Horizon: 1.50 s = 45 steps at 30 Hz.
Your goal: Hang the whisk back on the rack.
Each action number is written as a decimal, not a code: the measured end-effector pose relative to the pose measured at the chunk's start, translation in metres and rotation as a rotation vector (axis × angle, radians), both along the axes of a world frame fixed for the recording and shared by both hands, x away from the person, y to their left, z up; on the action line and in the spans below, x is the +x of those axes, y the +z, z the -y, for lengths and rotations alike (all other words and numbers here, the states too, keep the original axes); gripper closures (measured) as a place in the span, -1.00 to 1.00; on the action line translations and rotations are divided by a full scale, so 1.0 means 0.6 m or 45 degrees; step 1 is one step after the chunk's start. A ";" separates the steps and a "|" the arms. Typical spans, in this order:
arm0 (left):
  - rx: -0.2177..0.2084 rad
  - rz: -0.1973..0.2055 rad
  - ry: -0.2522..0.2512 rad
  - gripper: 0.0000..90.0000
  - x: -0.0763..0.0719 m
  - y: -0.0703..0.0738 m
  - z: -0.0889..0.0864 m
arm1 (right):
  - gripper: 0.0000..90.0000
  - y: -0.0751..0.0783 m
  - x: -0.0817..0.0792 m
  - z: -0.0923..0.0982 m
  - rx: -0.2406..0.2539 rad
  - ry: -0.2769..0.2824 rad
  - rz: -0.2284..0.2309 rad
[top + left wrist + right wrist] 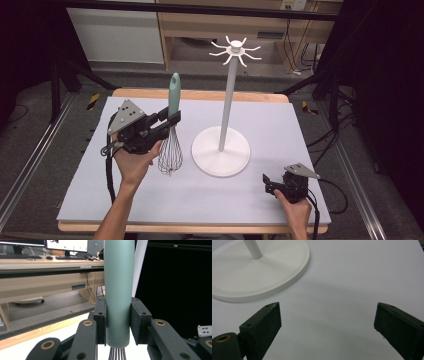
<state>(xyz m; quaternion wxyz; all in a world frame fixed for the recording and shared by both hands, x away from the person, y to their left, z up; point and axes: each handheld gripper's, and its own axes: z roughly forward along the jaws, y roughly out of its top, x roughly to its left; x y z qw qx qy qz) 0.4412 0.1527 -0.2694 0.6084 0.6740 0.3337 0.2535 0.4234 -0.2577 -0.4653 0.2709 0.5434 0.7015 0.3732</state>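
Landmark: white hook stand (pixel 221 150), round base on the white mat (pixel 150 200), thin pole upright, ring of hooks (pixel 235 50) at the top.
Whisk (pixel 171 135): held upright to the left of the stand, well apart from it; green handle (pixel 174 92) up, wire loops (pixel 170 157) down; whether the loops touch the mat cannot be told.
Left gripper (pixel 170 119): seen left of the stand, jaws clamped on the whisk handle; in the left gripper view both pads (pixel 100 322) are pressed flat against the sides of the green handle (pixel 118 290), near its lower end, wires (pixel 117 355) showing just below.
Left hand (pixel 134 162): wrapped under the gripper body, forearm entering from the bottom edge.
Right gripper (pixel 266 181): near the mat's front right, right of and nearer the person than the stand base; jaws spread wide apart, nothing between them; in the right gripper view bare mat (pixel 342 302) is seen between the pads (pixel 263 325), stand base (pixel 274 272) at upper left.
Right hand (pixel 295 210): on the gripper body at the table's near edge.
Table (pixel 200 95): wooden edge seen beyond the mat, behind the stand.
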 end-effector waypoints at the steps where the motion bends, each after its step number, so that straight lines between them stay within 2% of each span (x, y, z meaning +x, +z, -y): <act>1: 0.011 0.007 -0.004 0.52 0.001 0.004 0.005 | -0.82 0.000 0.000 0.000 0.001 0.000 0.001; 20: 0.035 0.047 -0.086 0.52 0.005 0.041 0.056 | -0.82 0.000 0.000 0.000 0.003 0.000 0.003; 31: 0.057 0.072 -0.102 0.53 0.003 0.060 0.081 | -0.82 0.001 0.000 0.000 0.006 0.000 0.002; 45: 0.068 0.060 -0.106 0.53 0.016 0.066 0.103 | -0.82 0.001 0.000 0.001 0.010 -0.002 0.002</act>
